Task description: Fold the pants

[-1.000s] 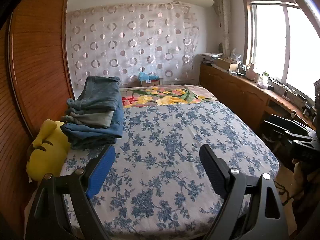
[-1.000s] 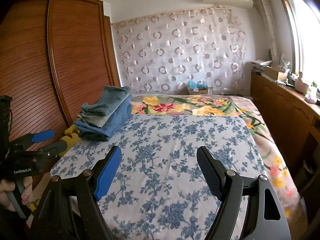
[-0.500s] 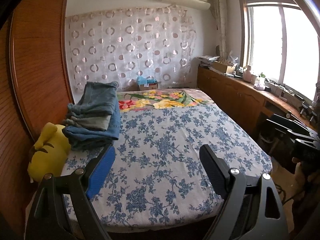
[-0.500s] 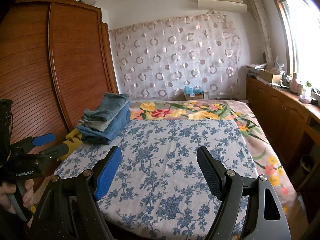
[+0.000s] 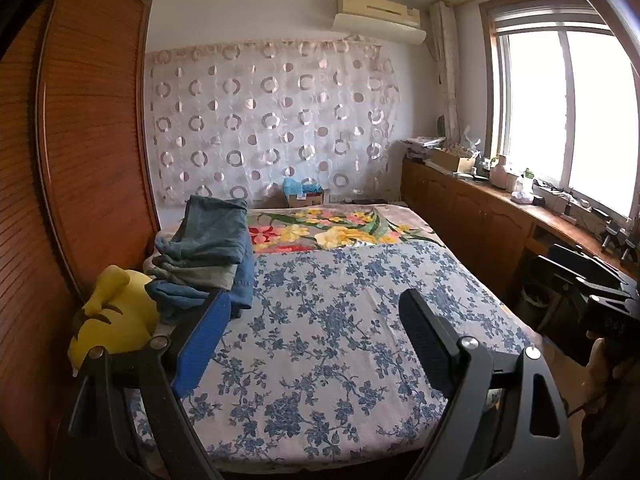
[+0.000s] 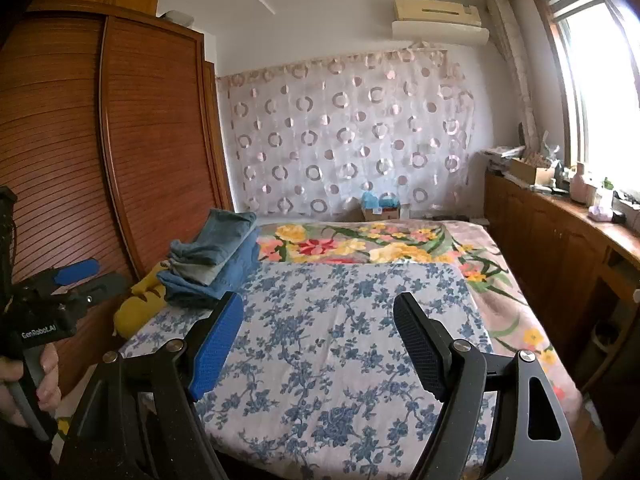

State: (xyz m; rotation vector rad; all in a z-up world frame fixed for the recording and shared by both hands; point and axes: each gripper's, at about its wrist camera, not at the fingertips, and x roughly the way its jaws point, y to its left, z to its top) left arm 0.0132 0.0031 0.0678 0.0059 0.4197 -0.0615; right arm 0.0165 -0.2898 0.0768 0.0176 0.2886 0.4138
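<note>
The pants (image 5: pixel 208 256) lay folded in a stack at the bed's (image 5: pixel 340 344) far left edge, touching a yellow toy (image 5: pixel 112 320). This fit a finished job or a pile waiting to be done (one look could not tell). Either way, any grab should pinch the cloth at an edge, not the sheet. The pants were blue denim, soft and thick. The left hand-held gripper (image 5: pixel 316 336) and right hand-held gripper (image 6: pixel 318 340) both stood wide, holding nothing.

Bedroom: bed (image 5: pixel 340 340) covered by blue floral sheet; louvred wooden wardrobe (image 6: pixel 152 160) at left; circle-patterned curtain (image 5: pixel 272 128) behind; daylight admitted through window (image 5: pixel 568 120).
</note>
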